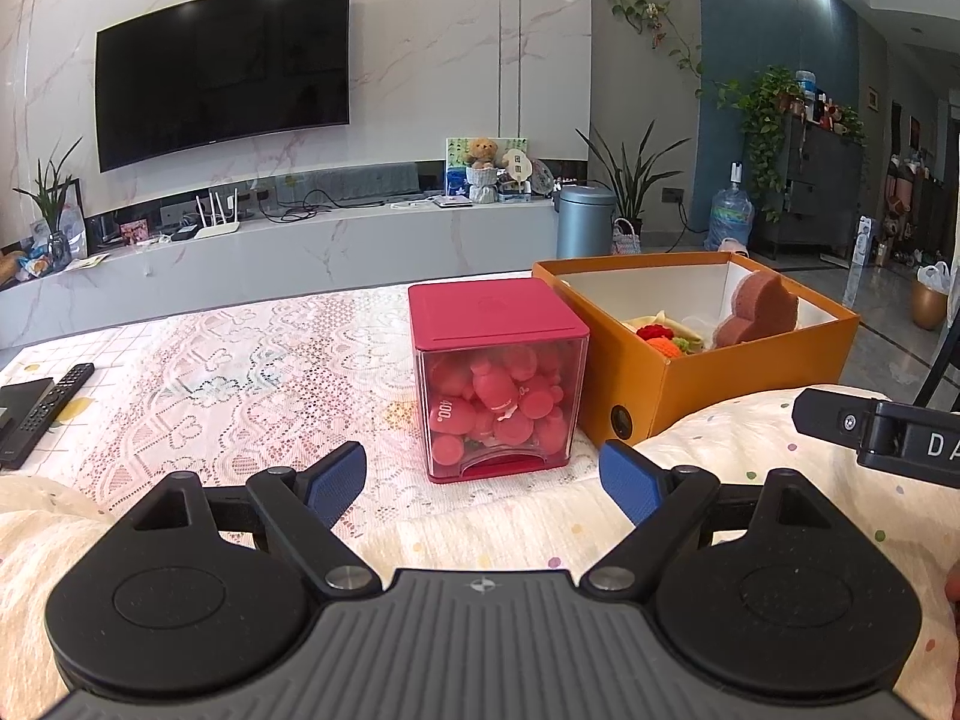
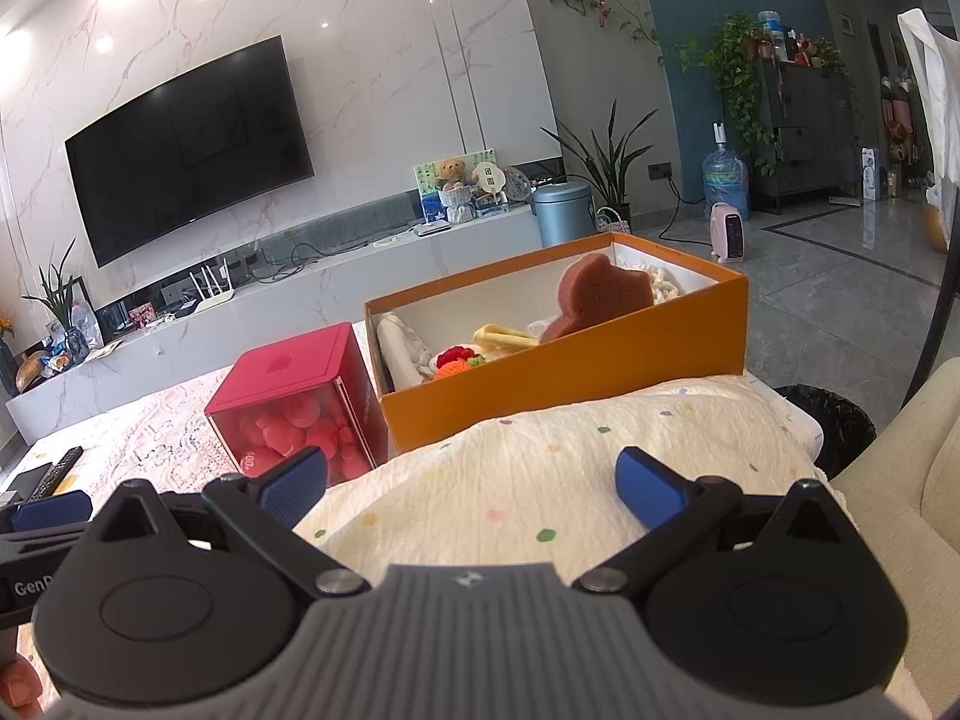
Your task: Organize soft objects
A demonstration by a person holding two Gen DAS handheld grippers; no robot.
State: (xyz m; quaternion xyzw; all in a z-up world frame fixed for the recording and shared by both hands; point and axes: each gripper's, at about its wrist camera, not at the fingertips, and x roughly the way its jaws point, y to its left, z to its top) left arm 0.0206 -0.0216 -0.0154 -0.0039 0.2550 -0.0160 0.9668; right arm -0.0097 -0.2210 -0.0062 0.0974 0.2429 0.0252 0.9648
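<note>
An orange box (image 1: 750, 360) (image 2: 570, 384) stands on the table and holds a brown sponge (image 1: 759, 309) (image 2: 600, 297), crocheted red and orange pieces (image 2: 459, 360), a yellow item (image 2: 504, 337) and white cloth (image 2: 402, 342). A cream dotted pillow (image 2: 570, 480) (image 1: 750, 444) lies in front of the box. My right gripper (image 2: 471, 480) is open, its fingers either side of the pillow. My left gripper (image 1: 483, 480) is open and empty, just before a red-lidded clear cube (image 1: 504, 384) (image 2: 300, 414) full of red soft toys.
A lace tablecloth (image 1: 240, 384) covers the table. A TV remote (image 1: 48, 408) lies at its left edge. A cream sofa arm (image 2: 900, 510) and a black bin (image 2: 834, 420) are at the right. The TV wall and console stand behind.
</note>
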